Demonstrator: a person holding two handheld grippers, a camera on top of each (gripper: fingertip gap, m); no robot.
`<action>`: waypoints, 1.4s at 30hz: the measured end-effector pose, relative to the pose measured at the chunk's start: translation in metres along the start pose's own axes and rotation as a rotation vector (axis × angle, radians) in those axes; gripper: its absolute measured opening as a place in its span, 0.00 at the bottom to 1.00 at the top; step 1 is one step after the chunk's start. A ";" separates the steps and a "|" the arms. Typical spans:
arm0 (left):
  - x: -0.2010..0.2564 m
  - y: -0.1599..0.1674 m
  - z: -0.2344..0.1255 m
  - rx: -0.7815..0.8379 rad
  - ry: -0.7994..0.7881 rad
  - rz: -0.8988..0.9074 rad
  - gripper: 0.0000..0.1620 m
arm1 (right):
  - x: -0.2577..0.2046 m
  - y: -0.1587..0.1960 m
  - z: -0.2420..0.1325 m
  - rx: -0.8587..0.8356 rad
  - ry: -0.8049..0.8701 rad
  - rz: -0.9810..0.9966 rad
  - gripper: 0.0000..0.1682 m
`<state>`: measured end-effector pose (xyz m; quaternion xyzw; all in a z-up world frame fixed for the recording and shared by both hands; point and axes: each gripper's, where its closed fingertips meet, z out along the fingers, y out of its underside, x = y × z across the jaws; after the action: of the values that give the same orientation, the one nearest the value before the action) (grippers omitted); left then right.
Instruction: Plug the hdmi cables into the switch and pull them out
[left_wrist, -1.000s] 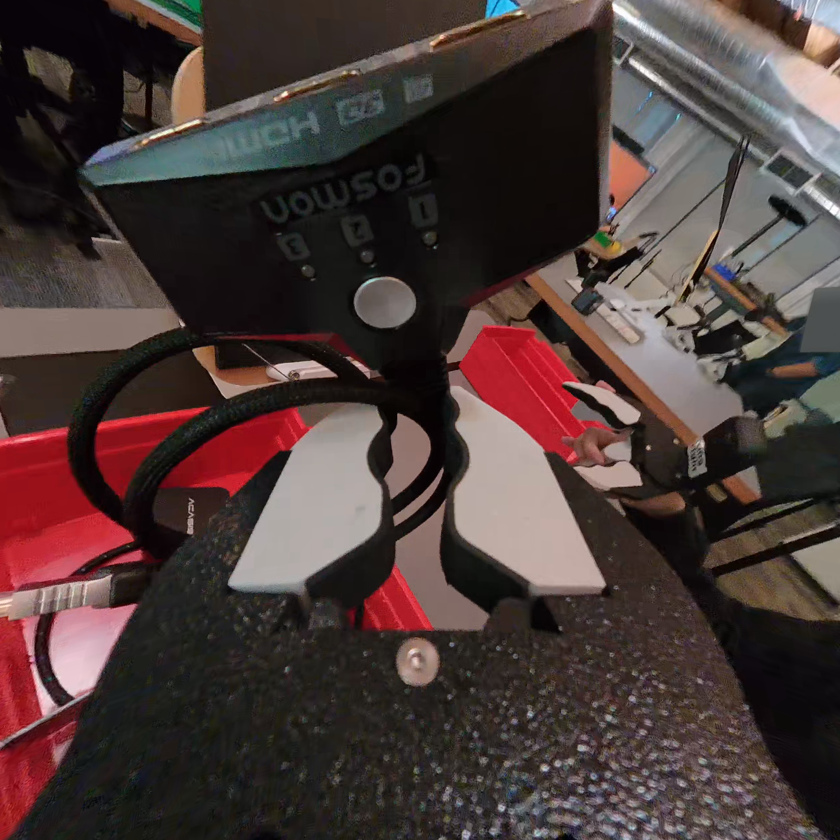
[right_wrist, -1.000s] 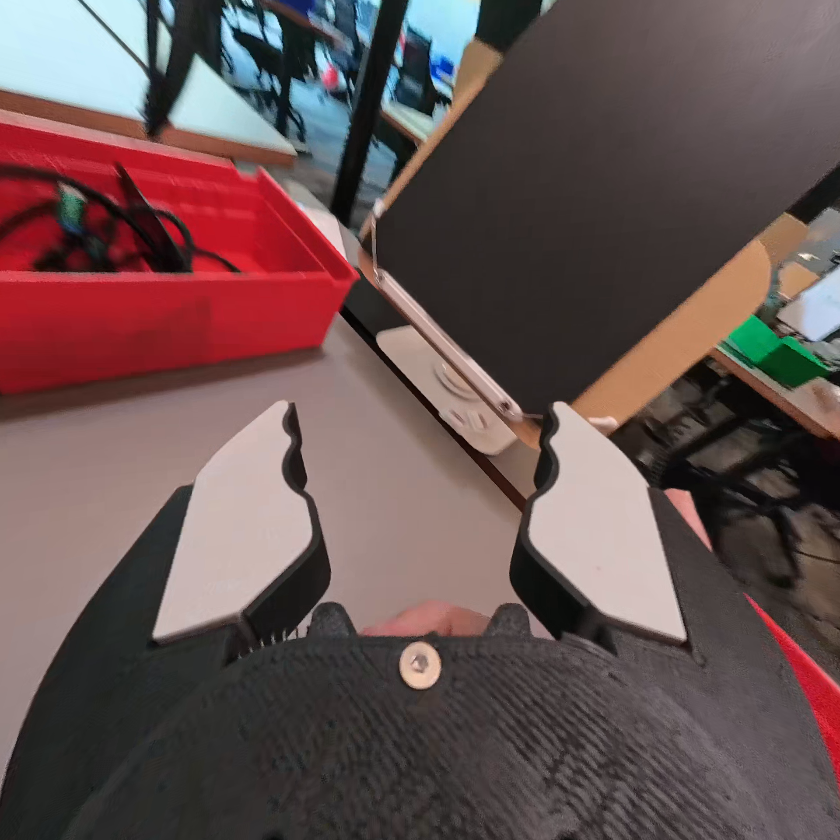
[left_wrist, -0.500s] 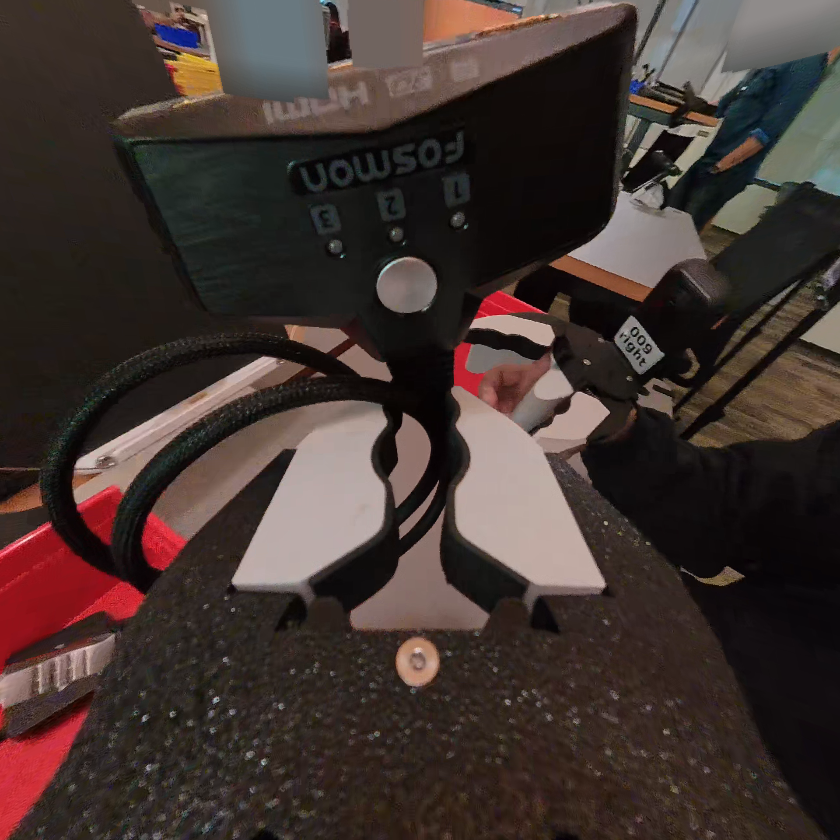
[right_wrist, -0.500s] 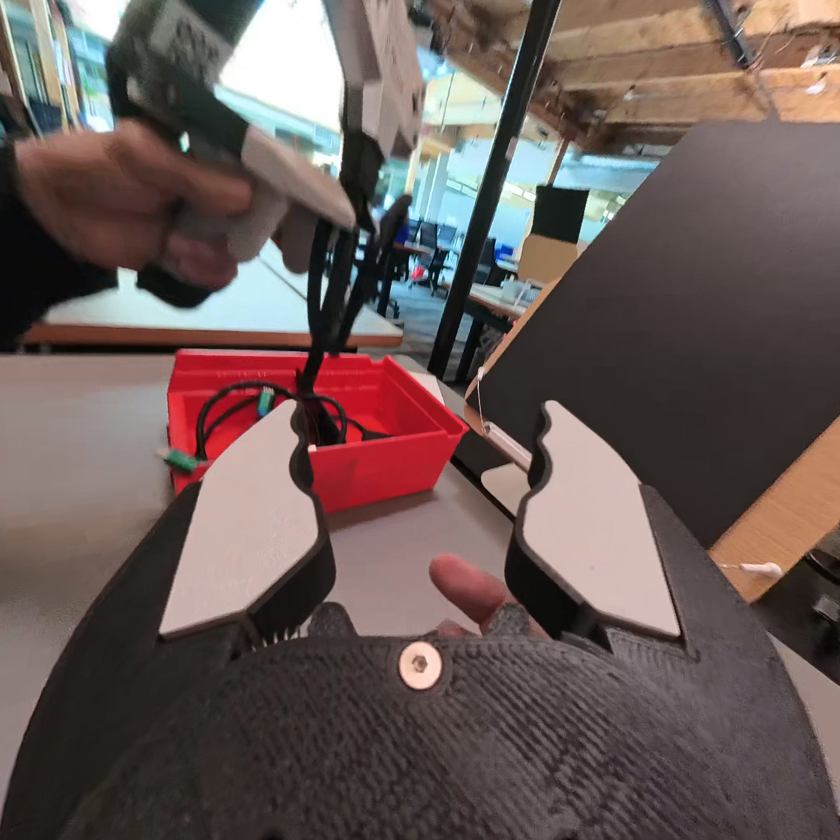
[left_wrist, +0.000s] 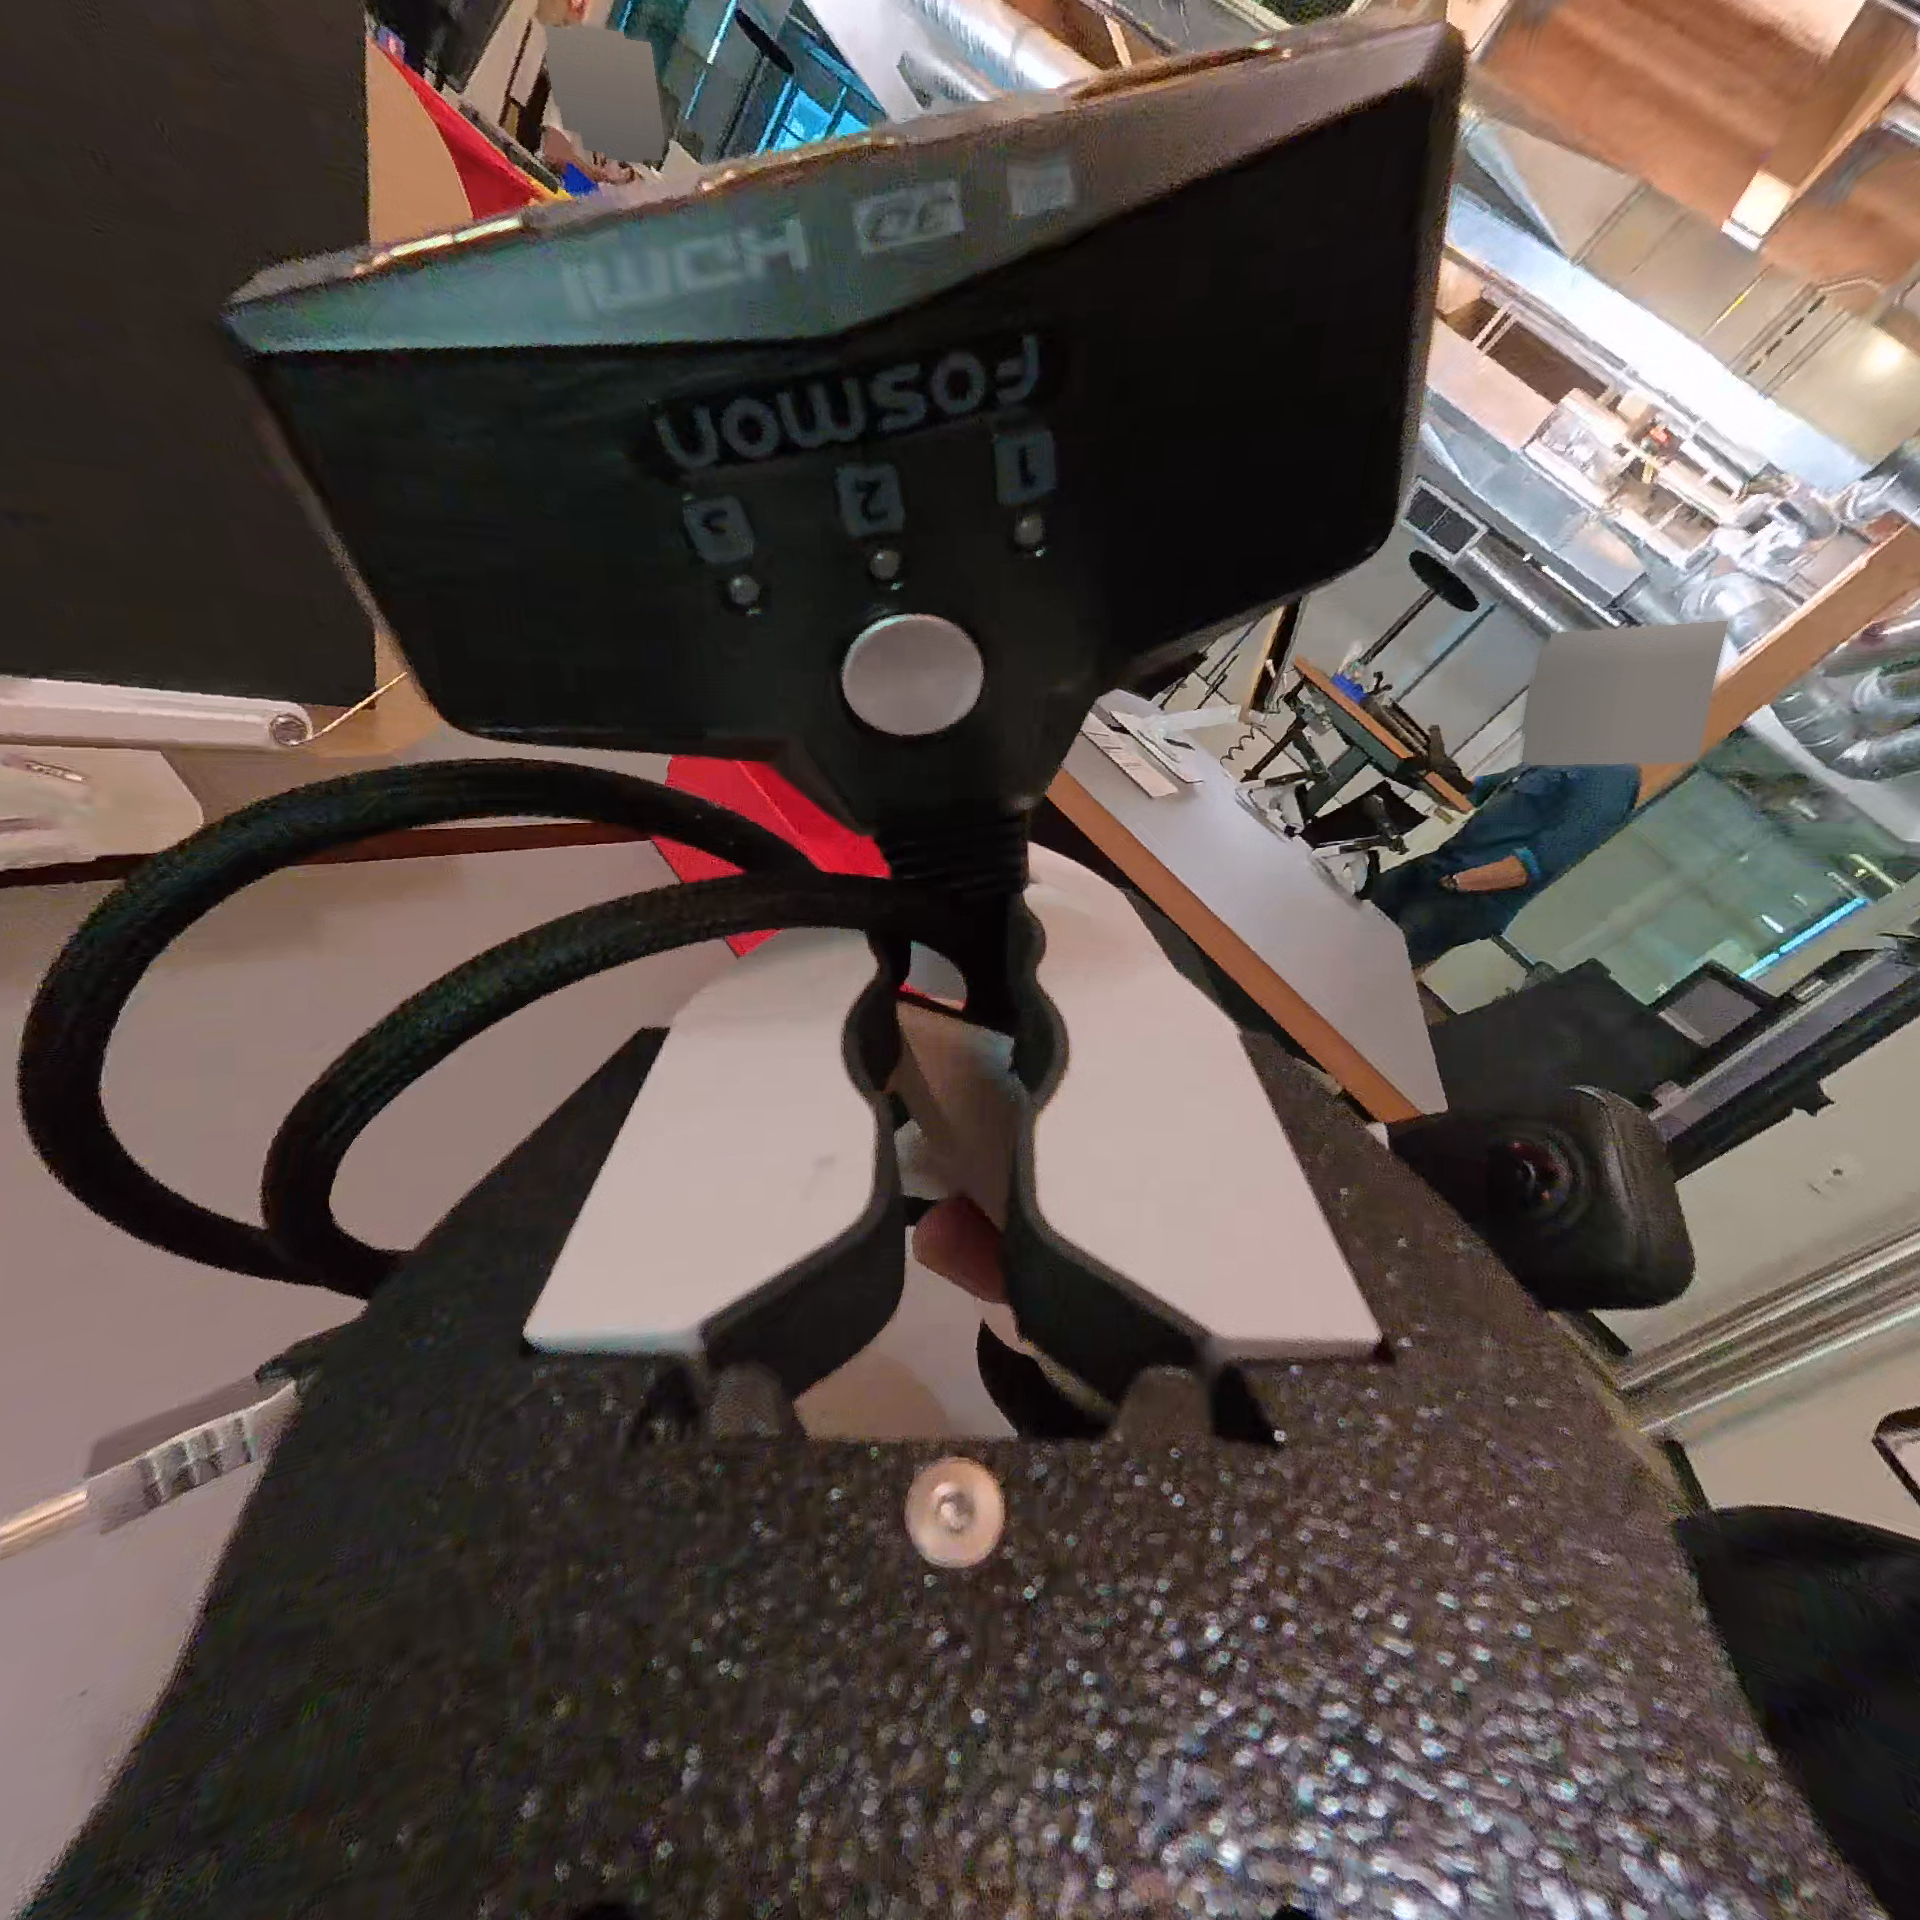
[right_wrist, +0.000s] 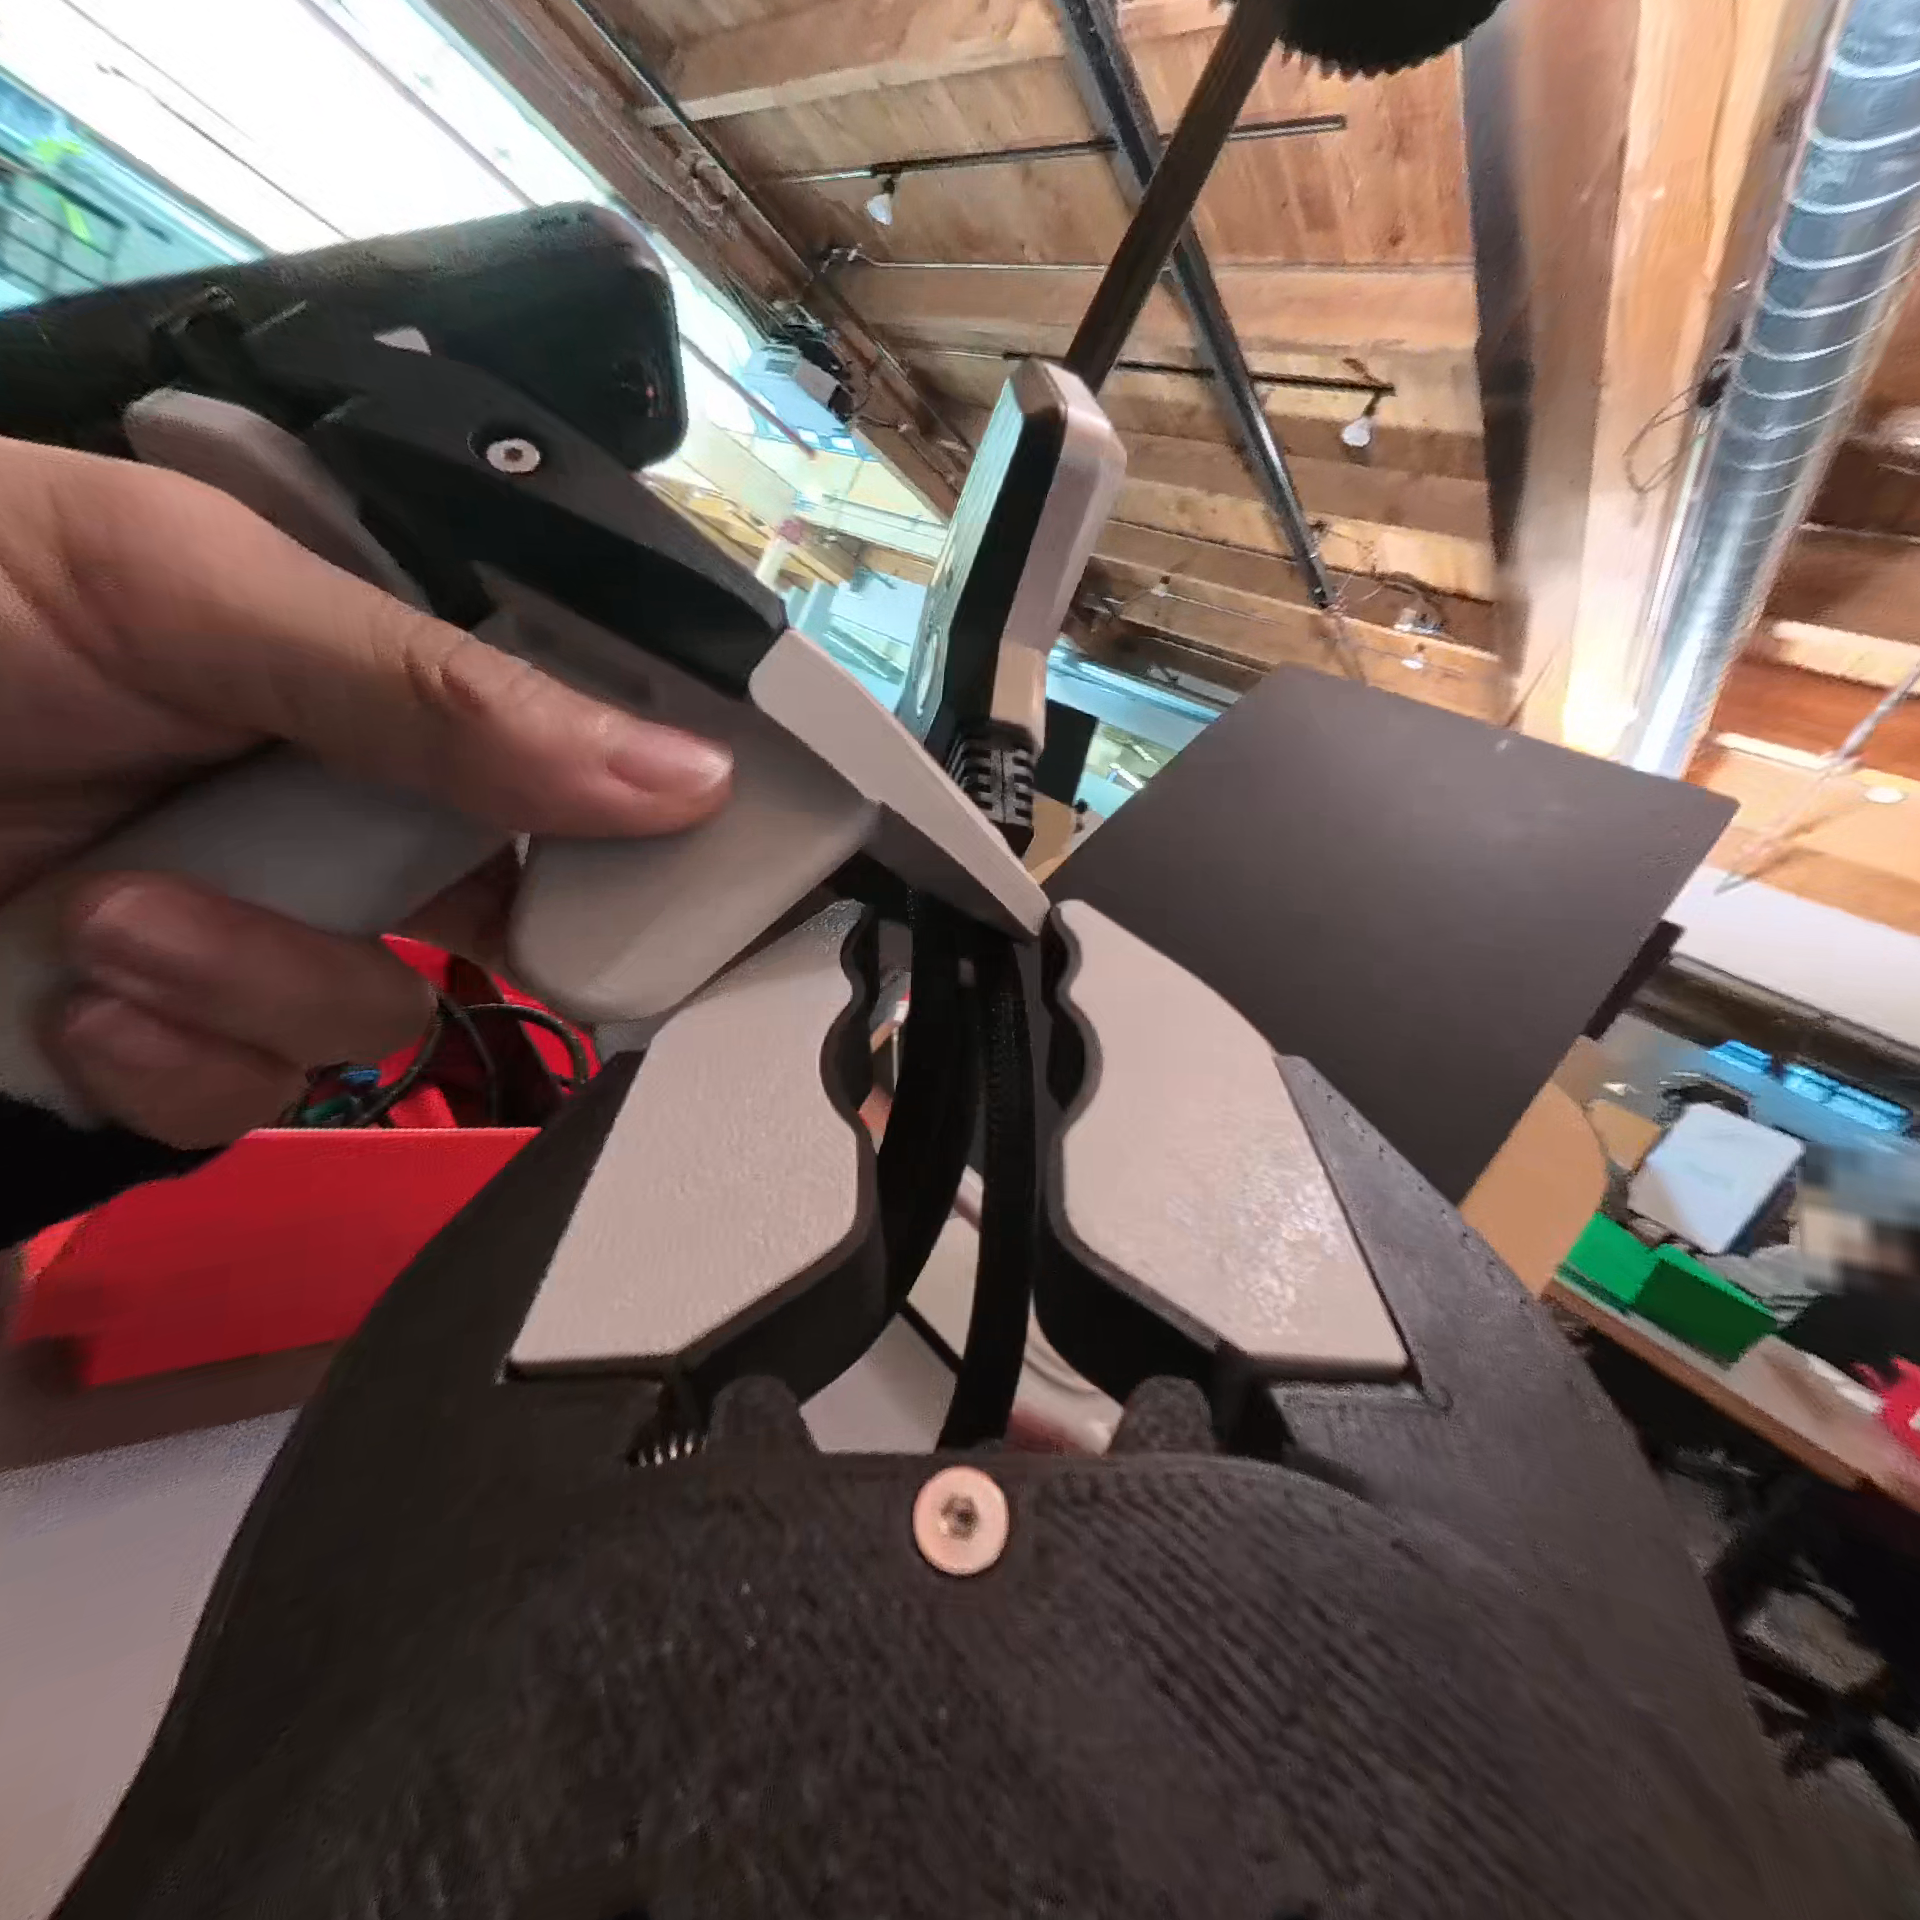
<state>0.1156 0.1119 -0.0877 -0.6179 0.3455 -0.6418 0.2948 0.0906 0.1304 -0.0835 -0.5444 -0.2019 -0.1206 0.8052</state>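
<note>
The black HDMI switch (left_wrist: 831, 416) has a round silver button and three numbered lights. My left gripper (left_wrist: 961, 966) is shut on the ribbed neck where the switch's braided cable (left_wrist: 156, 935) leaves it, and holds the switch upright in the air. The cable loops to the left and ends in a silver plug (left_wrist: 156, 1475) at lower left. In the right wrist view the switch (right_wrist: 1029, 499) shows edge-on. My right gripper (right_wrist: 961, 956) sits just under the left gripper (right_wrist: 904, 810), with its fingers closed around the two strands of braided cable (right_wrist: 987, 1195).
A red bin (right_wrist: 260, 1226) with thin wires stands on the grey table (left_wrist: 260, 1039) behind the grippers, and also shows in the left wrist view (left_wrist: 769, 810). A large black board (right_wrist: 1351, 935) leans at the right. A hand (right_wrist: 260, 675) holds the left gripper. A person stands far off (left_wrist: 1507, 831).
My right gripper has come up from the table to just below the left gripper and narrowed from wide open onto the cable. The left gripper kept its hold on the switch.
</note>
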 end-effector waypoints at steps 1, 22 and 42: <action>0.000 0.001 0.001 0.000 0.009 -0.010 0.10 | 0.001 0.001 -0.002 0.005 -0.019 0.032 0.16; 0.011 -0.011 -0.042 -0.423 0.077 0.655 0.40 | 0.009 -0.020 -0.067 0.097 -0.738 0.705 0.09; -0.086 -0.047 -0.028 0.109 -0.076 -0.223 0.14 | -0.091 -0.056 -0.020 0.003 -0.606 0.294 0.22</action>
<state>0.0949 0.2111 -0.1008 -0.6593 0.2276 -0.6647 0.2677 -0.0097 0.0882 -0.0853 -0.5775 -0.3517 0.1647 0.7181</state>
